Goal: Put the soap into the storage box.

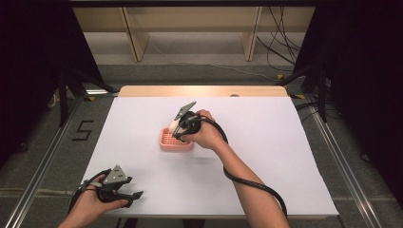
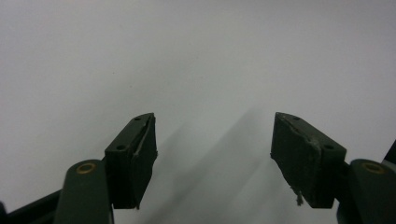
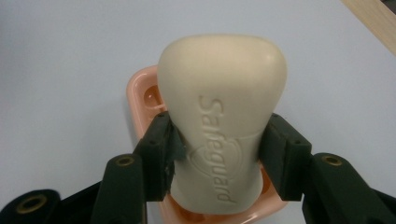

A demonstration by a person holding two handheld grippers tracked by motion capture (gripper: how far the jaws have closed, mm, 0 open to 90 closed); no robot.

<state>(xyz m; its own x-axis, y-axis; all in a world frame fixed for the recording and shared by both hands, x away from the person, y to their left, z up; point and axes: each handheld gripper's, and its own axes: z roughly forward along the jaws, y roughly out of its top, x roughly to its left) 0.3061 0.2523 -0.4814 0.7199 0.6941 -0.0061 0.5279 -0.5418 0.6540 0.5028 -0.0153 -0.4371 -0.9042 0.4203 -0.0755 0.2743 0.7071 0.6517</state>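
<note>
A cream bar of soap (image 3: 222, 126) with embossed lettering sits between the jaws of my right gripper (image 3: 219, 154), whose pads press on its narrow waist. Under it lies a pink soap dish (image 3: 142, 95) with holes in its floor. In the high view the right gripper (image 1: 179, 129) is over the pink dish (image 1: 166, 142) at the middle of the table, and the soap (image 1: 173, 126) shows as a pale patch at its tip. My left gripper (image 1: 135, 195) rests near the table's front left corner, and its jaws (image 2: 212, 154) stand wide apart over bare white surface.
A white sheet covers the table (image 1: 266, 142), with a wooden strip (image 1: 199, 91) along the far edge. Metal rails run down both sides on the floor. A black cable (image 1: 252, 183) trails from the right gripper along the forearm.
</note>
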